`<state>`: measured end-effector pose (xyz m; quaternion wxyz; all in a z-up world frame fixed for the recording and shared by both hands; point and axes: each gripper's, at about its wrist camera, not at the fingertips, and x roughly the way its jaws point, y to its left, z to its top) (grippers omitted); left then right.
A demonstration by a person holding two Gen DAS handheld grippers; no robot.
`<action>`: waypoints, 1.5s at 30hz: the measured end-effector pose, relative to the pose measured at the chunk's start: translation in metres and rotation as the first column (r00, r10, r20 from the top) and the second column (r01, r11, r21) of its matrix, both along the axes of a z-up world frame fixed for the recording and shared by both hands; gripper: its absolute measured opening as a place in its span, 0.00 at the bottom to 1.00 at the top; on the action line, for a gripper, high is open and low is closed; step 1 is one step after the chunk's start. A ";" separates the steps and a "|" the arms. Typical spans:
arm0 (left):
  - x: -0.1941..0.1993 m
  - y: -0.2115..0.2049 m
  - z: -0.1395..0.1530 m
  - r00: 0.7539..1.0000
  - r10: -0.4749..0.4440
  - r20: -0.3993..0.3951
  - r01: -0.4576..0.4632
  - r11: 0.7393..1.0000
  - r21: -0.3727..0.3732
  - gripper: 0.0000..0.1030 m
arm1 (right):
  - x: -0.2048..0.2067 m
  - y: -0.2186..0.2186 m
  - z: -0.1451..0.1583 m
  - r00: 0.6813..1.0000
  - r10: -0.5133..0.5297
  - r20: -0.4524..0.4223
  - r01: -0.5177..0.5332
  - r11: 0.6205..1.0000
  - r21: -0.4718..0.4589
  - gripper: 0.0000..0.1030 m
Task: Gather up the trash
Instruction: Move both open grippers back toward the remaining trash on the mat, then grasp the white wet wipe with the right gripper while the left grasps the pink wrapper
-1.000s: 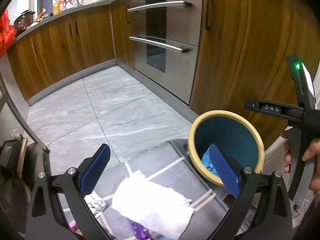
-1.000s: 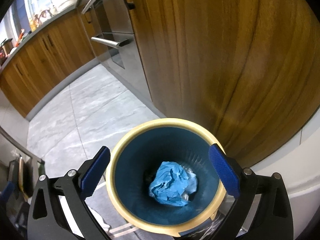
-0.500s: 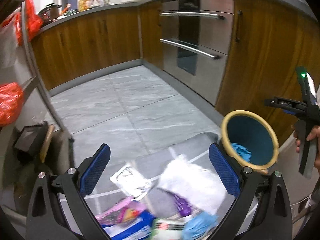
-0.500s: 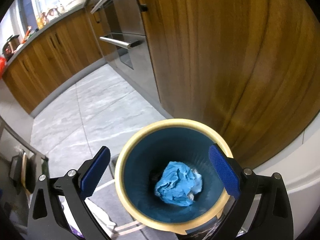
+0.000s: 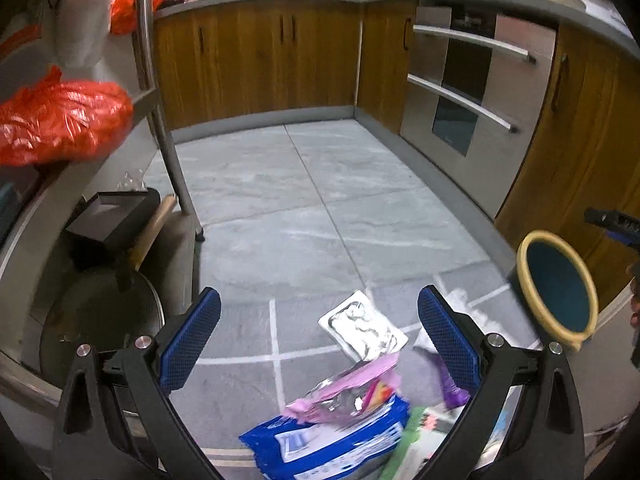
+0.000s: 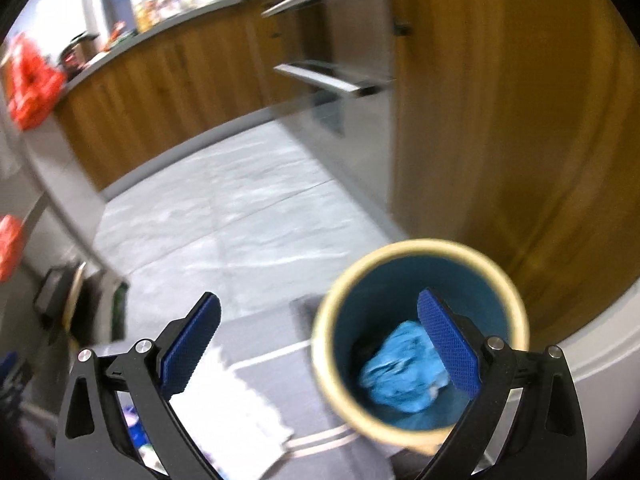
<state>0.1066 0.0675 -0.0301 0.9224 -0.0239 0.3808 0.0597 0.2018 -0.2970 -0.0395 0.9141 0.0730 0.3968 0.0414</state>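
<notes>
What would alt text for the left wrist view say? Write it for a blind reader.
An open left gripper hovers over litter on a grey mat: a silver foil wrapper, a pink wrapper and a blue packet. A yellow-rimmed blue bin stands at right by wooden cabinets.

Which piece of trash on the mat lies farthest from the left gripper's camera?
The silver foil wrapper. It lies flat beyond the pink wrapper and the blue packet, which are heaped together nearer the camera between the open left gripper fingers.
</notes>
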 end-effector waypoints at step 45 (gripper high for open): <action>0.029 -0.041 -0.104 0.877 -0.280 -0.391 0.282 0.958 -0.052 0.17 | -0.015 0.109 -0.158 0.786 0.333 -0.521 -0.425 0.903 -0.064 0.26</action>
